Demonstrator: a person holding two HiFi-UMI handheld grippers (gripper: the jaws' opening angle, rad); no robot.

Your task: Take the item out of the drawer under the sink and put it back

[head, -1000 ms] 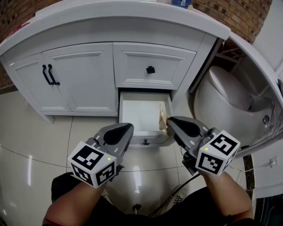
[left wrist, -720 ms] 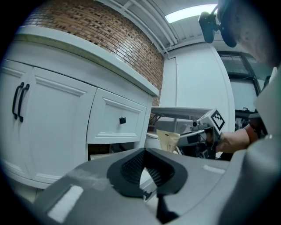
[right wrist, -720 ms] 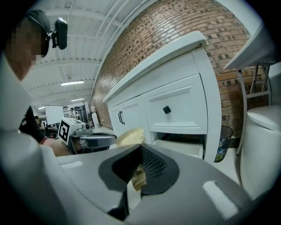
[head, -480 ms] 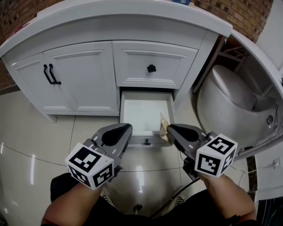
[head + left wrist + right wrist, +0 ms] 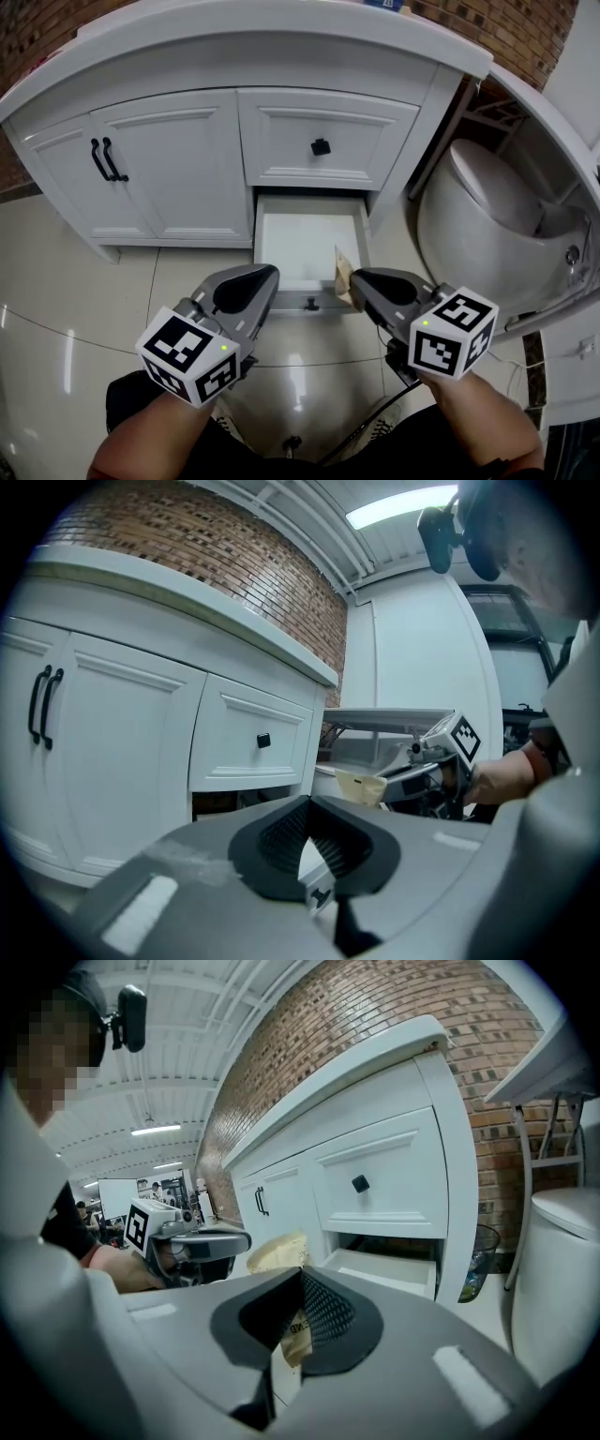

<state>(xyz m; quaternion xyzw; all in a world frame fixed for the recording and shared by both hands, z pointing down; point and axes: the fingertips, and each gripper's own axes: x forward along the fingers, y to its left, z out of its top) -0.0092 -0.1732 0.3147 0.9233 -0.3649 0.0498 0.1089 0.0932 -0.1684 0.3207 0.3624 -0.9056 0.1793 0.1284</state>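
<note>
The lower drawer (image 5: pixel 309 246) under the sink stands pulled open, its white inside bare. My right gripper (image 5: pixel 361 281) is shut on a small tan paper packet (image 5: pixel 342 273), held just above the drawer's front right corner. The packet (image 5: pixel 277 1252) sticks out beyond the shut jaws in the right gripper view, and it shows as a tan packet (image 5: pixel 361 786) in the left gripper view. My left gripper (image 5: pixel 255 278) hangs shut and holds nothing, just left of the drawer front (image 5: pixel 309 302).
Above the open drawer is a shut drawer with a black knob (image 5: pixel 321 145). Two cabinet doors with black handles (image 5: pixel 103 157) stand to the left. A white toilet (image 5: pixel 492 230) is close on the right. A glossy tiled floor (image 5: pixel 84 300) lies below.
My right gripper has drawn slightly back and left with the packet. The view has shifted a little; the left gripper has barely moved.
</note>
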